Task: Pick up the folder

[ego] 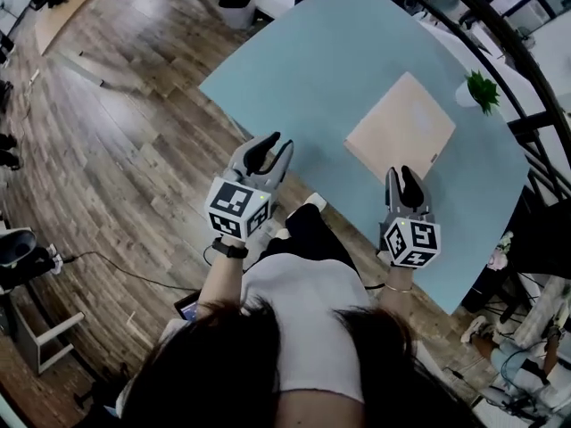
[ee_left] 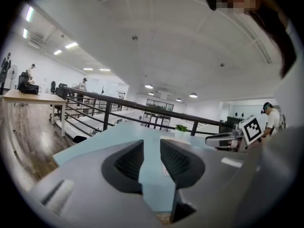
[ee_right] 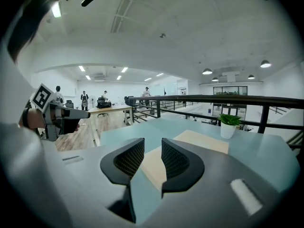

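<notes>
Fingers of my left gripper (ego: pixel 278 143) and right gripper (ego: pixel 404 175) hover slightly parted, empty, near the folder (ego: pixel 401 123); lying flat on the table (ego: pixel 312 69), it may skid away if nudged.

Folder (ego: pixel 401 128) on table (ego: pixel 321 69), right side; plant (ego: pixel 481 89) beyond it at edge; right gripper (ego: pixel 406 176) before folder, left gripper (ego: pixel 271 143) leftward.

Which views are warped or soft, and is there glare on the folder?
Head view: fisheye bows the pale blue table; flat tan folder sharp, evenly lit, no hard glare. Left gripper view: dark vignette, left tool soft up close. Right gripper view: same vignette, right tool crisper, folder beyond readable.
</notes>
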Demonstrator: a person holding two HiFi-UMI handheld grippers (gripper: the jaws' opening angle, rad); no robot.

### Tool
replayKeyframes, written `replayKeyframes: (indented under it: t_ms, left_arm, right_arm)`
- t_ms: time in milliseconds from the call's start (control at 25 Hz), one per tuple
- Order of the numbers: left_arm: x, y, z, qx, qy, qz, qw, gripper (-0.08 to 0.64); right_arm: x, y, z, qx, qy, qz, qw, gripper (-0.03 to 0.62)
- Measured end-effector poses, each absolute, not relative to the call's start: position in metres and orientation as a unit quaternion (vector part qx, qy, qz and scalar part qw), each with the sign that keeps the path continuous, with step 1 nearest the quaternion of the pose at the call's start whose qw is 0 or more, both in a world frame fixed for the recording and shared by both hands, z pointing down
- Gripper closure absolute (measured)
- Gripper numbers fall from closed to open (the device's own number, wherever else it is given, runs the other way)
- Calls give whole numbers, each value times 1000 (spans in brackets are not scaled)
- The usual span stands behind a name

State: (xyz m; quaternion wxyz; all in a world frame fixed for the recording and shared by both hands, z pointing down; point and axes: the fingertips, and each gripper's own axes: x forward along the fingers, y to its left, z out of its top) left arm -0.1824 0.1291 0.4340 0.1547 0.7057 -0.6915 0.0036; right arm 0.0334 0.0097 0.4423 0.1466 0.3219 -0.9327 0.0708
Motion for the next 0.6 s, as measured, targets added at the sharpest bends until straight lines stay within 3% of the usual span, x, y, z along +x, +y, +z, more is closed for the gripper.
replayKeyframes:
  t_ms: [600]
  left_arm:
    - [-130, -72, 422, 801, -580, 22, 150, 447]
  right_arm:
    - [95, -123, 432, 434, -887, 92, 132, 503]
